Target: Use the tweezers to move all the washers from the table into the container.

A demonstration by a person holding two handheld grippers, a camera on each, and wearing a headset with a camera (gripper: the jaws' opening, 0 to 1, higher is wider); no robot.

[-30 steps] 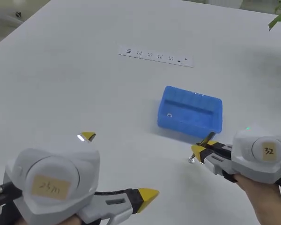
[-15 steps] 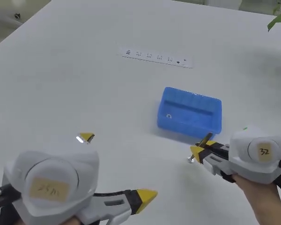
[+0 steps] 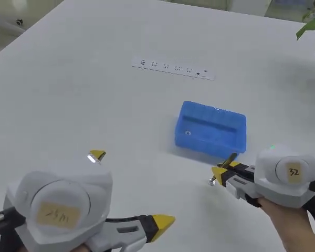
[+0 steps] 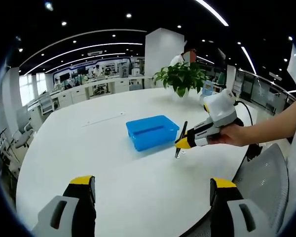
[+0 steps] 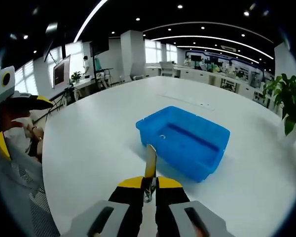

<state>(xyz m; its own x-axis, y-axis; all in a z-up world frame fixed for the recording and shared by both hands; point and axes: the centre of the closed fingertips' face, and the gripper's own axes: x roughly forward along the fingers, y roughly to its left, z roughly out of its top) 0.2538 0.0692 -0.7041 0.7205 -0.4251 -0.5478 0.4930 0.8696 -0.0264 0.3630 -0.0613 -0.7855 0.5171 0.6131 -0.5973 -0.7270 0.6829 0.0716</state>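
Container [image 3: 210,148]: blue, rectangular, open-topped, resting on the white counter [image 3: 94,100]; one washer [image 3: 188,133] lies on its floor close to the left end wall.
Right hand-held gripper [image 3: 218,173]: I read its jaws as pressed together, clamped on the tweezers [image 5: 150,159]; the tweezers stand tilted, lower tip down at the counter just in front of the container's near wall; I cannot tell whether anything is caught at that tip.
Left hand-held gripper [image 4: 152,182]: jaws wide apart, nothing between them; held over the counter well to the left of the container.
Power strip [image 3: 173,69]: white, flat on the counter beyond the container.
Plant [image 4: 180,79]: green, at the counter's far edge.
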